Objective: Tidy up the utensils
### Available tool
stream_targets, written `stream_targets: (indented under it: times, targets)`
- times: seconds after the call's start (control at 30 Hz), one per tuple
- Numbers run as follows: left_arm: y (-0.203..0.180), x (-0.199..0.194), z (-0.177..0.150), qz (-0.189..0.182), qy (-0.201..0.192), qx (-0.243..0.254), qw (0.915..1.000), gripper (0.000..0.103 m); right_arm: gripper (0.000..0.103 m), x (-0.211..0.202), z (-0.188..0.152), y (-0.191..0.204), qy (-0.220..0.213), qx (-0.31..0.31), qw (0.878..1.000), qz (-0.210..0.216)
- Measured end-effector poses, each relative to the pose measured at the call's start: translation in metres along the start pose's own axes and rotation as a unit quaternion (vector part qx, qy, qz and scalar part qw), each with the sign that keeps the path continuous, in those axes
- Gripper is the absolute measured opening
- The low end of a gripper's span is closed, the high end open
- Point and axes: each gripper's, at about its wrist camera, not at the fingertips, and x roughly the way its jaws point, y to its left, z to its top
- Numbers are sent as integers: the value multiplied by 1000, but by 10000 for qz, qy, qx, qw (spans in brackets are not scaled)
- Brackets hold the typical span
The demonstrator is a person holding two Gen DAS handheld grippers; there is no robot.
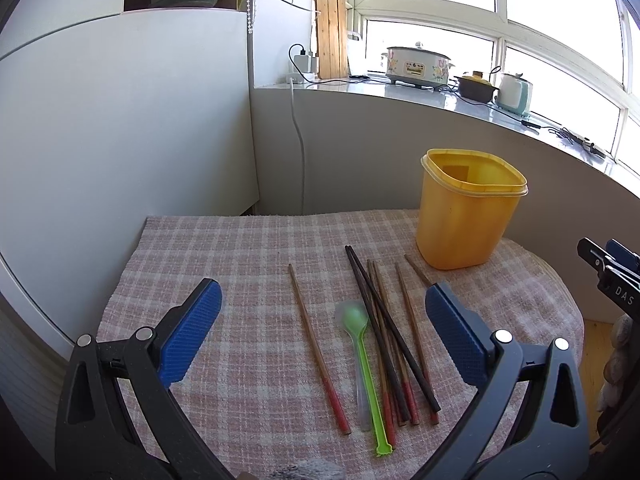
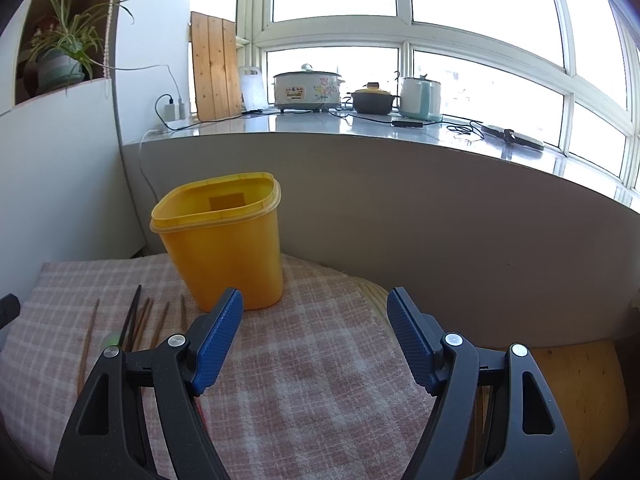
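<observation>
Chopsticks point(image 1: 384, 332) lie lengthwise, red ends nearest; left claw point(image 1: 320, 332), right claw point(image 2: 316, 336) released

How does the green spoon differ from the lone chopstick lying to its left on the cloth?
The green spoon is bright translucent plastic with a rounded bowl; the lone chopstick is a plain brown stick with a red end. The spoon touches the chopstick pile; the lone chopstick lies apart. Both lie flat on the checked cloth, outside the yellow container.
</observation>
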Motion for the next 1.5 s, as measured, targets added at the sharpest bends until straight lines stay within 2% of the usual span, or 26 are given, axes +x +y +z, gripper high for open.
stream_targets:
  times: [0.3,0.47,0.93,1.03,1.13,1.2,1.33,1.5]
  targets:
    - [-1,10,-2,53,255,229,9994,103,74,15,-2,12,307,-68,9989,344]
    - [6,20,-6,-102,419,222,9988,102,74,27,-3,19,615,-145,9965,550]
    - [21,50,-10,-184,855,137,9961,81,74,60,-13,36,1401,-403,9836,1059]
    - [29,60,-12,-280,1053,68,9940,70,73,71,-16,40,1588,-499,9789,1187]
    - [42,74,-15,-457,1330,-143,9900,59,59,83,-20,44,1854,-554,9721,1329]
    - [51,84,-19,-607,1543,-343,9856,50,55,93,-23,45,2087,-505,9654,1477]
    - [59,105,-27,-873,1966,-611,9747,46,47,109,-29,53,2437,-519,9526,1743]
    - [62,129,-33,-1082,2312,-903,9627,40,42,120,-30,66,2671,-607,9416,1961]
